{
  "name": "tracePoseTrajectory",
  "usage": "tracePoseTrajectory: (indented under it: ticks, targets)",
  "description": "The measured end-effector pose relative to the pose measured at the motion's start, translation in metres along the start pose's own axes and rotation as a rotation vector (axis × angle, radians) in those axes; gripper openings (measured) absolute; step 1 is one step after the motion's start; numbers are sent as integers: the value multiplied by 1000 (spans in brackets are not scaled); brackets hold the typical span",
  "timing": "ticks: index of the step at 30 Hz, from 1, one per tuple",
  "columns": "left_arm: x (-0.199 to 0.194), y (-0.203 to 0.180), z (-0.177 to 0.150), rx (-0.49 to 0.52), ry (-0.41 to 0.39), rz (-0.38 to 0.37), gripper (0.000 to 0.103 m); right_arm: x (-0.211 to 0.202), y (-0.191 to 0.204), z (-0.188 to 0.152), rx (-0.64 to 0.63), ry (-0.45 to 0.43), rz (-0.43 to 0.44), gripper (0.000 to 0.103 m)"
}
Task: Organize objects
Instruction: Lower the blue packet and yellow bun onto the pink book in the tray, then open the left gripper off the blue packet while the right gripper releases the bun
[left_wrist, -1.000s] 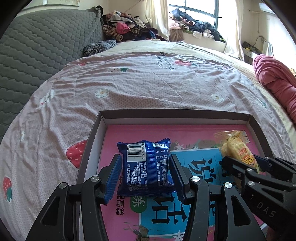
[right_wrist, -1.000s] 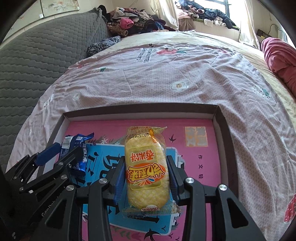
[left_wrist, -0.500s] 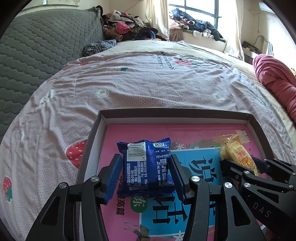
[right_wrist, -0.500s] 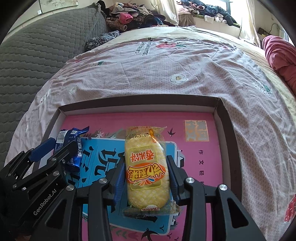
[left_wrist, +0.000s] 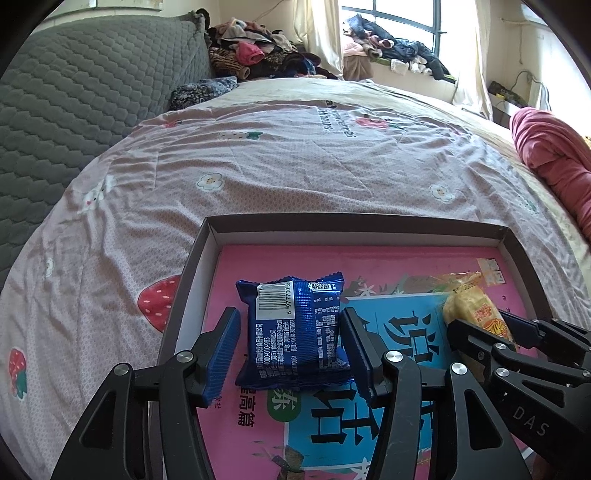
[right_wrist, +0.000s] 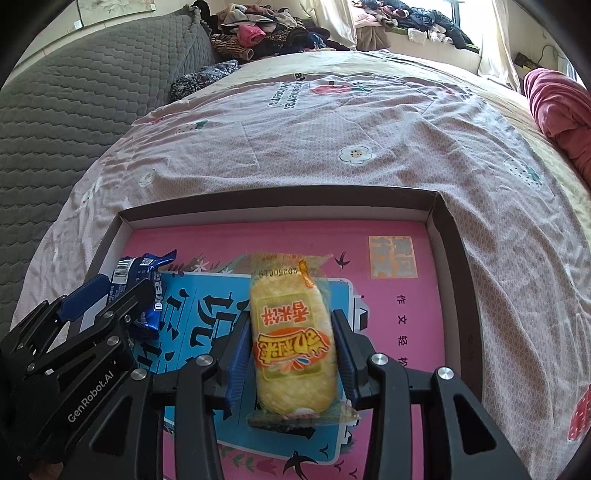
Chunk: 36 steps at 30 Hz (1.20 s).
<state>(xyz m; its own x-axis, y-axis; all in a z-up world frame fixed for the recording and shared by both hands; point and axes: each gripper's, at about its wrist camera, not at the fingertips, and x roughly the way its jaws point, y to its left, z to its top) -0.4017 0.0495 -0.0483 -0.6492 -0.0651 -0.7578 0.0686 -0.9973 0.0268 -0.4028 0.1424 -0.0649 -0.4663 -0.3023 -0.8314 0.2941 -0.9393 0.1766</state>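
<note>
Snack packets are being set down in the shallow box (left_wrist: 207, 236) on the bed (left_wrist: 295, 166). The blue packet (left_wrist: 295, 328), lower centre, lies between the left gripper (left_wrist: 291, 347) fingers, which have just been parting for release. The yellow packet (right_wrist: 291, 339) is kept clamped by the right gripper (right_wrist: 291, 358) fingers, apparently awaiting placement.
</note>
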Motion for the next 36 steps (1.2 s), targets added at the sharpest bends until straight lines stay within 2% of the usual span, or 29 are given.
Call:
tracePoseTrajectory:
  ticks: [13, 19, 36]
  targets:
    - [-1, 1, 0, -4, 8, 14, 66, -7, 0, 0, 0, -14, 0, 44]
    - [-4, 2, 1, -8, 1, 15, 74, -12, 0, 0, 3, -23, 1, 46]
    - [-15, 4, 2, -18, -6, 27, 79, -31, 3, 1, -11, -66, 0, 50]
